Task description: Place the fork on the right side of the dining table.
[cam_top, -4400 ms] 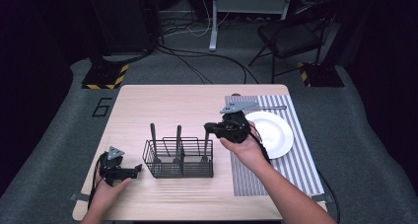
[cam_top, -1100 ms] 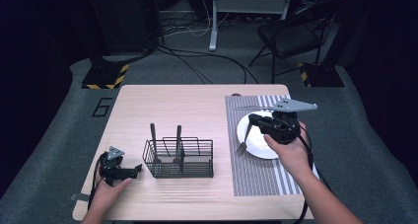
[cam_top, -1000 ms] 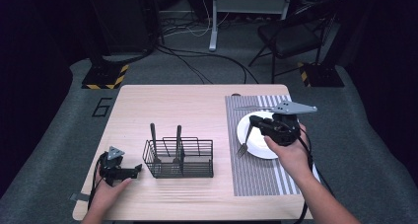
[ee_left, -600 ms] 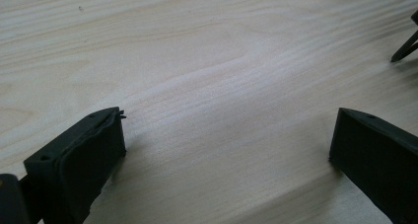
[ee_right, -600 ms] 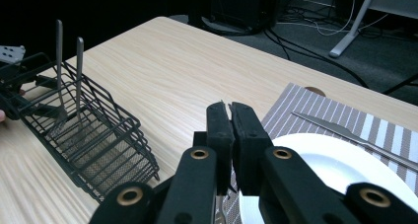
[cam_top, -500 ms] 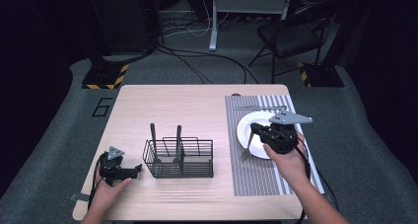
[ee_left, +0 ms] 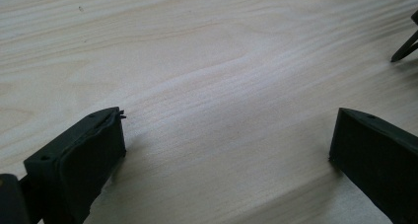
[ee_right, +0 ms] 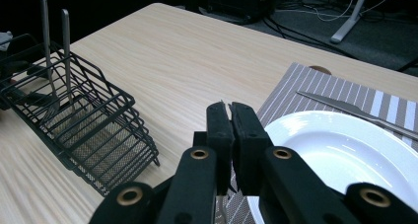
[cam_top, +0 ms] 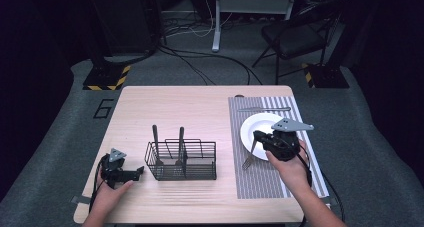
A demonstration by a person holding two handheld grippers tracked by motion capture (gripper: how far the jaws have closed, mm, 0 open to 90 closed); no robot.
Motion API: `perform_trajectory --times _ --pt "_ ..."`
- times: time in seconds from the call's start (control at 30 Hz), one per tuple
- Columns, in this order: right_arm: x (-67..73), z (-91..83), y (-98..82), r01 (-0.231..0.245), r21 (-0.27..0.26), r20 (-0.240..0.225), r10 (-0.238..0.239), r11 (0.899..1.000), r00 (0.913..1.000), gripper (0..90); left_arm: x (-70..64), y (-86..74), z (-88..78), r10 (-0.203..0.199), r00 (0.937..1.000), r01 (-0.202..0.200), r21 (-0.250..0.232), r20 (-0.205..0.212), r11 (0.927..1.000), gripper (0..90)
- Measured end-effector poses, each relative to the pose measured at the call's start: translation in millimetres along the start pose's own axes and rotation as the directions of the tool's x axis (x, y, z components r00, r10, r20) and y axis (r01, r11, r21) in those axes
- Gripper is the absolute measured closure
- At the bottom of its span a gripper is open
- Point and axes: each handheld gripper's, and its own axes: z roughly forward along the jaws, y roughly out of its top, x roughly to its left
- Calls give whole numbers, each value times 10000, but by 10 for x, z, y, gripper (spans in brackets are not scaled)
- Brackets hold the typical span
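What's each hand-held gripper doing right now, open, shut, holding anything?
Left hand-held gripper: open, nothing between its jaws, over the bare table.
Right hand-held gripper: shut on the fork, which hangs at the plate's left edge.

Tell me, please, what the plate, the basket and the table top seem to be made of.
The plate looks like glazed white ceramic, smooth and slightly shiny, though it could be plastic. The basket appears to be black coated metal wire, with thin rods and a fine mesh floor. The table top looks like pale wood or wood-look laminate: matte, with visible grain lines.

Plate (cam_top: 265, 127) on striped mat (cam_top: 260, 182), wire basket (cam_top: 182, 162) left of it.
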Motion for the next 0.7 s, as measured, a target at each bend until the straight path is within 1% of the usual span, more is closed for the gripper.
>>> perform_trajectory --times 0.23,0.27,0.37,0.4,0.47,0.53,0.6,0.7 --pt "-31 -6 -63 -263 58 183 262 9996 9995 870 0 0 0 -1 10000 1 -2 -1 10000 1" --pt "-56 -23 -81 -427 22 217 426 9991 9989 870 0 0 0 -3 10000 3 -5 -1 10000 1" --pt "-73 -37 -98 -546 -24 267 547 9985 9981 870 0 0 0 5 10000 -5 0 -3 10000 1" --pt "-95 -58 -122 -693 -69 338 695 9976 9970 869 0 0 0 2 10000 -2 0 -1 10000 1" --pt "-107 -66 -133 -717 -84 359 720 9974 9968 868 0 0 0 2 10000 -2 -1 -1 10000 1" --pt "-140 -90 -165 -879 -172 429 886 9960 9951 866 0 0 0 -4 10000 4 -4 -1 10000 1" --pt "-151 -95 -174 -891 -193 438 899 9958 9950 866 0 0 0 2 10000 -2 0 -1 10000 1" --pt "-186 -124 -218 -1122 -325 440 1135 9932 9926 865 0 0 0 0 10000 0 -2 -3 10000 1"
